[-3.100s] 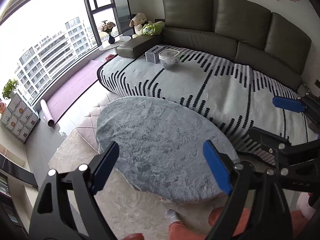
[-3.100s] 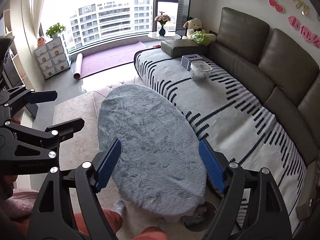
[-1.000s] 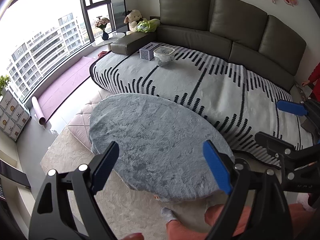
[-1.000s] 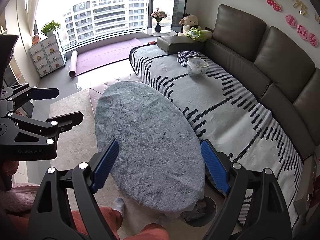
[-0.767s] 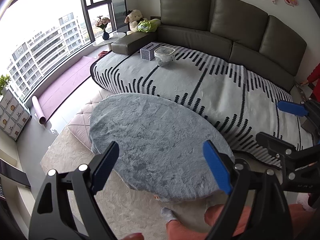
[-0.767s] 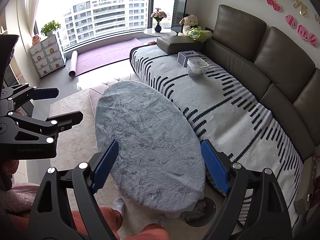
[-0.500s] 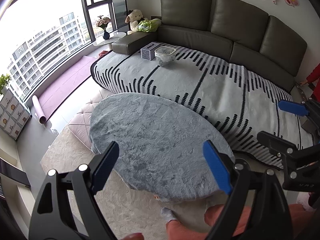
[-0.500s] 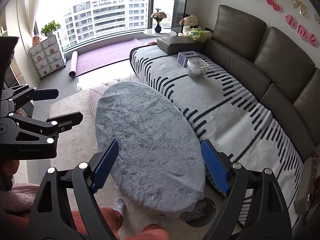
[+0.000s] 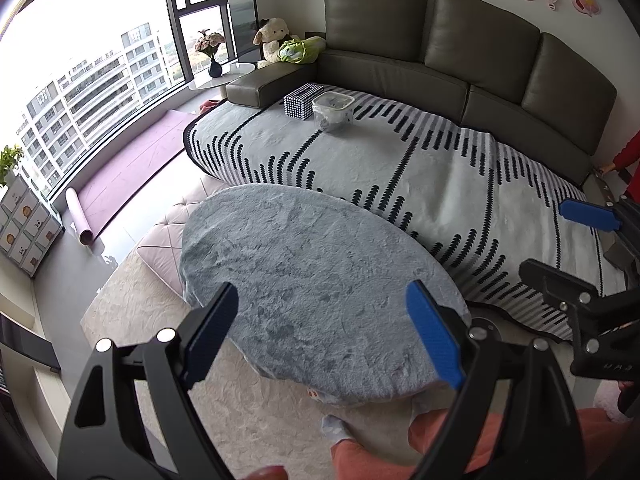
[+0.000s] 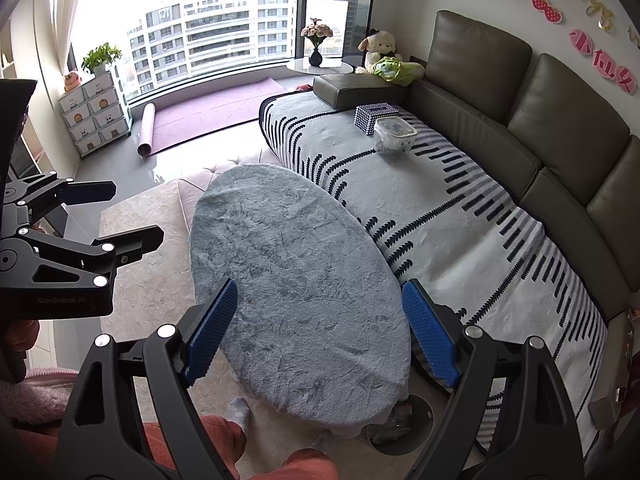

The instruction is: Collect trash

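Above the oval table [image 9: 312, 280] with its grey fuzzy cover I hold my left gripper [image 9: 324, 332] and my right gripper [image 10: 320, 332] side by side, both with blue pads spread wide and nothing between them. Beyond the table lies the sofa [image 10: 520, 92] under a striped blanket [image 10: 460, 220]. On that blanket, at its far end, sits a clear plastic container [image 10: 394, 134] just beside a checkered tissue box [image 10: 376, 114]; I can't tell whether it holds trash
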A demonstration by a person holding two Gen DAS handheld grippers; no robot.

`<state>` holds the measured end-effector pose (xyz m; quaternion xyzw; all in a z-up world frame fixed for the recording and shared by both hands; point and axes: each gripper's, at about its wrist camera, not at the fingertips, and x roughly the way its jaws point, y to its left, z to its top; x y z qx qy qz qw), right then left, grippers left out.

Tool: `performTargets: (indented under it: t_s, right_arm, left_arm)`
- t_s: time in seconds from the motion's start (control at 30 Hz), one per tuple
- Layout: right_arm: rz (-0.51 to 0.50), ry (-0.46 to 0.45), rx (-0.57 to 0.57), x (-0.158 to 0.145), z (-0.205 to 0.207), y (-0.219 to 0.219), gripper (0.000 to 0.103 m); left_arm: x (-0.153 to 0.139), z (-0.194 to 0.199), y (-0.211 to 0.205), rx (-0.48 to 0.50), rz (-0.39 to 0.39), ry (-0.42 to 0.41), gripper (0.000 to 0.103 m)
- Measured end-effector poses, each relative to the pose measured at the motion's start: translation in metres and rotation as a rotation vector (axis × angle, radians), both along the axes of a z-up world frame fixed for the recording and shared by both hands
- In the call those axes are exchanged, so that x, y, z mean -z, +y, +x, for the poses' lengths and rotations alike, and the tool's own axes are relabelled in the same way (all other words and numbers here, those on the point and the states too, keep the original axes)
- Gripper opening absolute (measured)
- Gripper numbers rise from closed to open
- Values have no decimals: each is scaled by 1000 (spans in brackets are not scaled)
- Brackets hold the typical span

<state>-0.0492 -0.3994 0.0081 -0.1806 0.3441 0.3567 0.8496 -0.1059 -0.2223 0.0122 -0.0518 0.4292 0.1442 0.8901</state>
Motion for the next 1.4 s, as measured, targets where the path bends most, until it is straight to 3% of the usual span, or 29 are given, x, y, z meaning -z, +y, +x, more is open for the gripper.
performTargets:
  t_s: [0.67, 1.1, 1.4]
  right_arm:
    - [1, -7, 3, -3, 2, 1, 81]
    - [3, -10, 3, -5, 1, 2, 81]
    - [2, -6, 3, -7, 2, 3, 81]
  left_arm:
    - [0, 0, 1, -28, -29, -2, 86]
    - [-10, 2, -13, -36, 79, -62, 87]
    - [-5, 3, -11, -74, 83, -40, 87]
